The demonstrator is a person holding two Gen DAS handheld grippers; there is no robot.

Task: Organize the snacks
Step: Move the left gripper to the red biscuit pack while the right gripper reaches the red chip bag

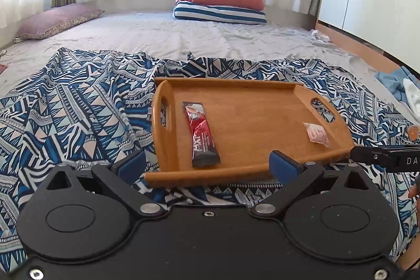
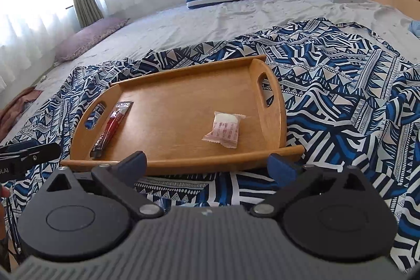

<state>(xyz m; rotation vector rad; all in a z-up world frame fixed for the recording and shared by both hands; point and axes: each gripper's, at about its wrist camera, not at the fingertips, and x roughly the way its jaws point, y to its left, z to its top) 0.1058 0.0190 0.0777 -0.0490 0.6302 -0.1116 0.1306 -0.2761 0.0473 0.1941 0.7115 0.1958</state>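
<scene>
A wooden tray [image 1: 252, 106] with two handle cut-outs lies on a patterned blue cloth on the bed; it also shows in the right wrist view [image 2: 183, 101]. On it lie a red stick snack packet [image 1: 200, 134] at the left, also in the right wrist view [image 2: 113, 126], and a small white-pink wrapped sweet [image 1: 316, 134] at the right, also in the right wrist view [image 2: 225, 129]. My left gripper [image 1: 208, 164] is open and empty in front of the tray's near rim. My right gripper [image 2: 207, 164] is open and empty, also just before the near rim.
The patterned cloth [image 1: 78, 109] covers the near part of the grey bed sheet [image 1: 183, 36]. A red cushion on a striped pillow [image 1: 223, 4] and a purple pillow [image 1: 57, 20] lie far back. Blue clothing [image 1: 396, 83] lies at the right edge.
</scene>
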